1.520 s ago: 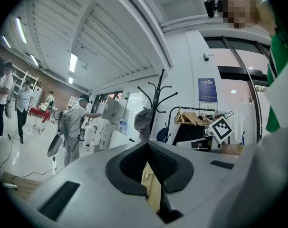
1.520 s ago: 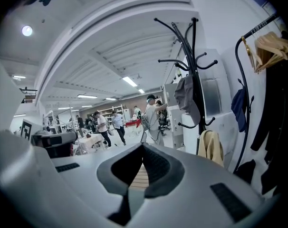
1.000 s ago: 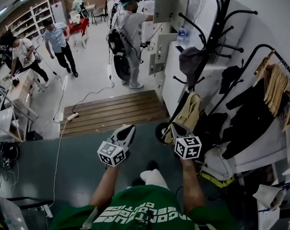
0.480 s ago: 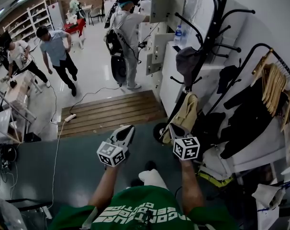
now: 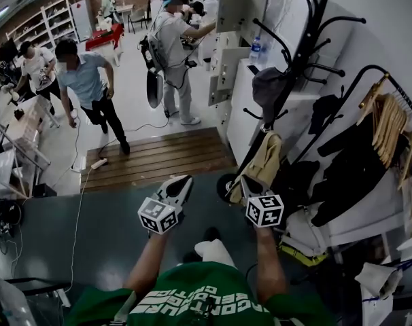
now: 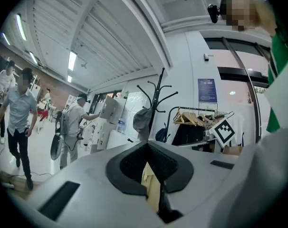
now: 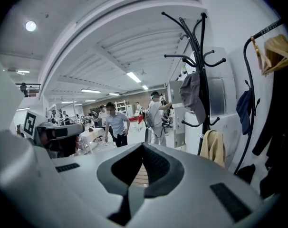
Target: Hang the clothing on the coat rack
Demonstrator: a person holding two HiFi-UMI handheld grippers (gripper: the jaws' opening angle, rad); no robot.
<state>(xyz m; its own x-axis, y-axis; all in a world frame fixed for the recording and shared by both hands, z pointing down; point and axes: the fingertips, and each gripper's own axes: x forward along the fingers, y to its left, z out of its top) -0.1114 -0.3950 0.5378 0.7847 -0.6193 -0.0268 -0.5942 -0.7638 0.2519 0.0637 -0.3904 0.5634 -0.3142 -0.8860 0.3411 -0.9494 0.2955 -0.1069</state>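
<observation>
Hanging on a low hook of the black metal coat rack (image 5: 302,39), the tan fabric jacket (image 5: 266,160) looks already placed, and the left gripper (image 5: 182,184) and right gripper (image 5: 247,180), jaws closed on nothing, hover near the rack, so seemingly nothing is left.

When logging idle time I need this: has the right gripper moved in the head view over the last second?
No. The right gripper has not shifted: its tip sits beside the tan garment on the coat rack, as before.
</observation>
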